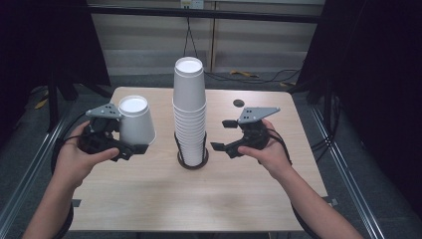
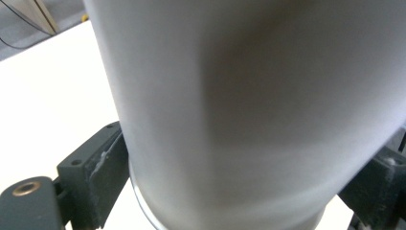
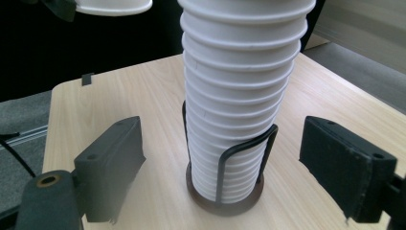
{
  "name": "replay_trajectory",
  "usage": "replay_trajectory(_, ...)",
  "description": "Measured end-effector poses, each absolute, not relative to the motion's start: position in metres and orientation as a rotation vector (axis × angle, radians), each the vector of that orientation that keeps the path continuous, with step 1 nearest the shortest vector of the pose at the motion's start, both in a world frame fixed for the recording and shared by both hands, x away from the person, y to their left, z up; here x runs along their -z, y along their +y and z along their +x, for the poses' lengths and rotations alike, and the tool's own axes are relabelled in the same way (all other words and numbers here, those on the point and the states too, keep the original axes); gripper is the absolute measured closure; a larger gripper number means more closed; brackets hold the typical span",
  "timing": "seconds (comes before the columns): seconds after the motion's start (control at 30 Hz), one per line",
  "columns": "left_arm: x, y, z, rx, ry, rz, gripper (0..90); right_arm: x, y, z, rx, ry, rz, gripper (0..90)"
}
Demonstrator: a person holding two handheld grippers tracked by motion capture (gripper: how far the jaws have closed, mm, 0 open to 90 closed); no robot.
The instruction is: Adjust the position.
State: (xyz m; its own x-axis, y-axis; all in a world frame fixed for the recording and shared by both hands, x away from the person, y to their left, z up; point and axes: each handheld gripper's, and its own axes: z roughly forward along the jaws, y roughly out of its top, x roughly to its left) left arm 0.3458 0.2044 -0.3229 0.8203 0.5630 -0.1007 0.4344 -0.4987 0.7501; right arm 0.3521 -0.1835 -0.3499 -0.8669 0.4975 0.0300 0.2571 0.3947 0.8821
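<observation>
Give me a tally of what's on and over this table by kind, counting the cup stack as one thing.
Stack of white paper cups: 1
Single white paper cup, upside down in the left gripper: 1
Black wire cup holder: 1
Grippers, with the open right gripper: 2
Total: 5

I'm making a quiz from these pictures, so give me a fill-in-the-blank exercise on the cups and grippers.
1. The left gripper is shut on a single upside-down ____.
2. The cup stack stands in a black wire ____.
3. The right gripper has its jaws ____, beside the stack.
4. The held cup is lifted ____ of the stack.

Missing words: cup; holder; open; left
</observation>
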Motion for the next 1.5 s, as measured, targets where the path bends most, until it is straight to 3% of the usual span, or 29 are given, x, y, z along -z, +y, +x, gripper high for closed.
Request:
replay_trajectory(0.5,0.345,0.192,0.332,-0.151,0.675,2.238,10.7,0.362,-0.200,0.344,-1.461,2.435,0.671,14.6)
replay_trajectory(1.5,0.368,0.121,0.312,-0.028,0.470,2.489,11.1,0.378,-0.230,0.333,-1.413,2.541,0.637,14.5)
